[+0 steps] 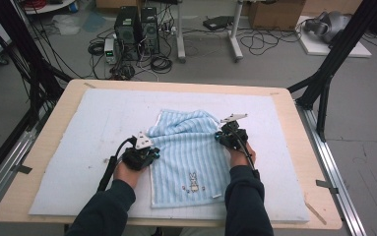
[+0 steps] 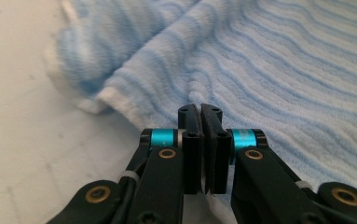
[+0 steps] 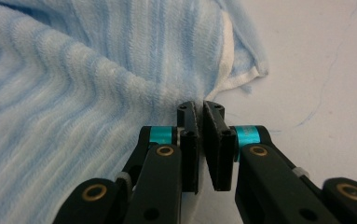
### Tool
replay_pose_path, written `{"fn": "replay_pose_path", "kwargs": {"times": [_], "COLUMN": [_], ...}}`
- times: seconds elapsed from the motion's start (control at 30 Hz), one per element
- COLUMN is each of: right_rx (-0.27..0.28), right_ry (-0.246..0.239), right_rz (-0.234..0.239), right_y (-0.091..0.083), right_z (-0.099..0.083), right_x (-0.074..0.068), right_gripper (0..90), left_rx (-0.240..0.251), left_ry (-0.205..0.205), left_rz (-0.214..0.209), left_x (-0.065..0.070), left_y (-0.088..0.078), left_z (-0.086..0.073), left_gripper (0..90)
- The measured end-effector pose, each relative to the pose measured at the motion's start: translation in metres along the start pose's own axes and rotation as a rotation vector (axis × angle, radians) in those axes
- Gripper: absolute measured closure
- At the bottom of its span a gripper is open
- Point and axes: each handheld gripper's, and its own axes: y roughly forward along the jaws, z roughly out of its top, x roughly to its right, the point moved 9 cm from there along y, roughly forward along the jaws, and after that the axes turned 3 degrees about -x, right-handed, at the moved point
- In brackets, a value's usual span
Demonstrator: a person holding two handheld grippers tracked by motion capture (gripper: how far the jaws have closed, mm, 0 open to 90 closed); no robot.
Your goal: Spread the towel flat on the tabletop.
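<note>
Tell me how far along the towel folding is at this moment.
Early stage. Done: the striped blue towel lies on the white mat, its far end already bunched up toward the middle. In hand: the left tongs and right tongs are each shut on a side edge. Left: carrying the fold over and flattening it.

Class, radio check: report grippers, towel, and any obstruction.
Left gripper and right gripper shut on towel edges. Towel half folded on white mat. Nothing in the way.

table [image 1: 53, 129]: light wood; mat [image 1: 102, 118]: pale, perhaps foam, covers most of it; towel [image 1: 186, 162]: striped blue, on mat
</note>
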Motion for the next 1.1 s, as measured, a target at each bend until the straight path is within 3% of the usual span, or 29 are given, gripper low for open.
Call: {"fn": "replay_pose_path", "kwargs": {"times": [0.17, 0.23, 0.33, 0.37, 0.43, 0.47, 0.57, 0.67, 0.73, 0.87, 0.97, 1.1], "right_rx": [0.027, 0.031, 0.03, 0.03, 0.033, 0.045, 0.084, 0.125, 0.128, 0.136, 0.127, 0.111], "right_ry": [0.015, 0.015, 0.015, 0.016, 0.029, 0.03, 0.062, 0.084, 0.087, 0.033, 0.026, 0.001], "right_rz": [-0.019, -0.038, -0.057, -0.056, -0.055, -0.052, -0.039, -0.02, 0.004, 0.019, 0.046, 0.057], "right_y": [0.0, 0.001, 0.004, 0.004, 0.001, -0.001, -0.014, -0.029, -0.039, -0.057, -0.067, -0.079], "right_z": [0.003, 0.005, 0.007, 0.007, 0.006, 0.005, 0.001, -0.006, -0.013, -0.028, -0.04, -0.054], "right_x": [-0.002, -0.004, -0.007, -0.008, -0.009, -0.01, -0.01, -0.013, -0.018, -0.03, -0.041, -0.056], "right_gripper": [84.7, 84.9, 84.7, 82.4, 70.9, 66.5, 50.3, 43.8, 41.5, 42.9, 42.0, 42.0], "left_rx": [0.017, 0.017, 0.03, 0.031, 0.027, 0.027, 0.036, 0.053, 0.062, 0.06, 0.046, 0.05], "left_ry": [-0.039, -0.039, -0.079, -0.084, -0.139, -0.155, -0.145, -0.147, -0.153, -0.162, -0.148, -0.162], "left_rz": [0.032, 0.034, 0.027, 0.027, 0.005, -0.01, -0.036, -0.063, -0.084, -0.124, -0.146, -0.159], "left_x": [-0.025, -0.03, -0.034, -0.034, -0.034, -0.034, -0.029, -0.024, -0.018, -0.004, 0.006, 0.015], "left_y": [0.007, 0.009, 0.01, 0.009, 0.006, 0.004, -0.008, -0.023, -0.032, -0.046, -0.052, -0.057], "left_z": [0.006, 0.008, 0.009, 0.009, 0.006, 0.004, -0.002, -0.009, -0.016, -0.029, -0.035, -0.041], "left_gripper": [86.7, 86.6, 84.9, 79.5, 58.4, 52.9, 46.4, 46.3, 46.0, 46.2, 46.4, 47.7]}}
